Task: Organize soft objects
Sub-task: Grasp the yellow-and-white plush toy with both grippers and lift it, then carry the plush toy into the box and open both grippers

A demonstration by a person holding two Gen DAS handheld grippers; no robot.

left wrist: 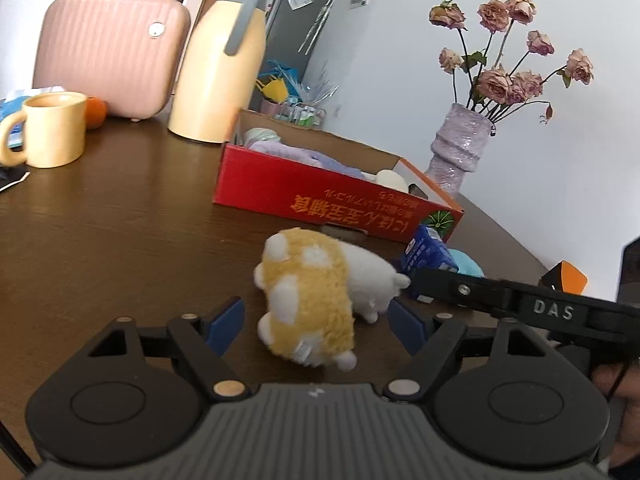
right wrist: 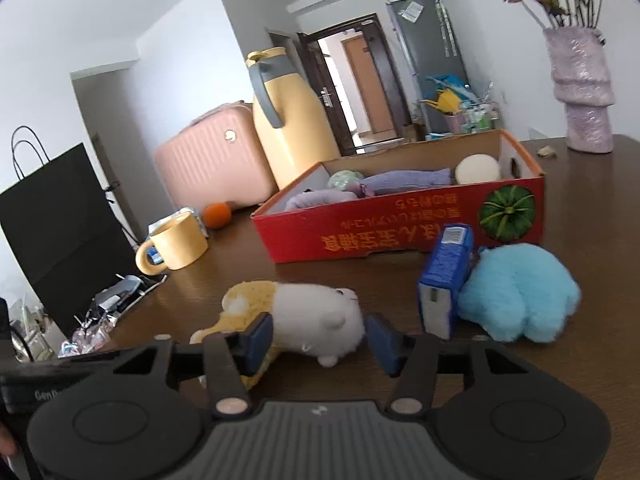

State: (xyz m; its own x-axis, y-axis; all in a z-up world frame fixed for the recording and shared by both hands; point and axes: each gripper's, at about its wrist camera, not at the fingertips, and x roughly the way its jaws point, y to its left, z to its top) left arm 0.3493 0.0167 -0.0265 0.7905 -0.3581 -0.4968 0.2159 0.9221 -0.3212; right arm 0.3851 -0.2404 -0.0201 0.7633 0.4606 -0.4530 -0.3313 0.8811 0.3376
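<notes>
The hamster plush [left wrist: 308, 300] lies on the table [left wrist: 120, 220] before the red box [left wrist: 320, 196], between both grippers. The left gripper [left wrist: 316, 322] stands spread around its yellow rear, pads clear. The right gripper [right wrist: 320, 338] brackets its white head; contact there is unclear. A blue plush [right wrist: 520, 292] lies nearby.

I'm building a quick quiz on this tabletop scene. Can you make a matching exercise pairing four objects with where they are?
Things:
1. plush hamster
2. purple cloth
3. blue carton
4. orange

Places:
A. in the red box
B. against the blue plush
C. by the pink case
D. between the right gripper's jaws

Pairs: 1-D, 2-A, 3-B, 4-C
</notes>
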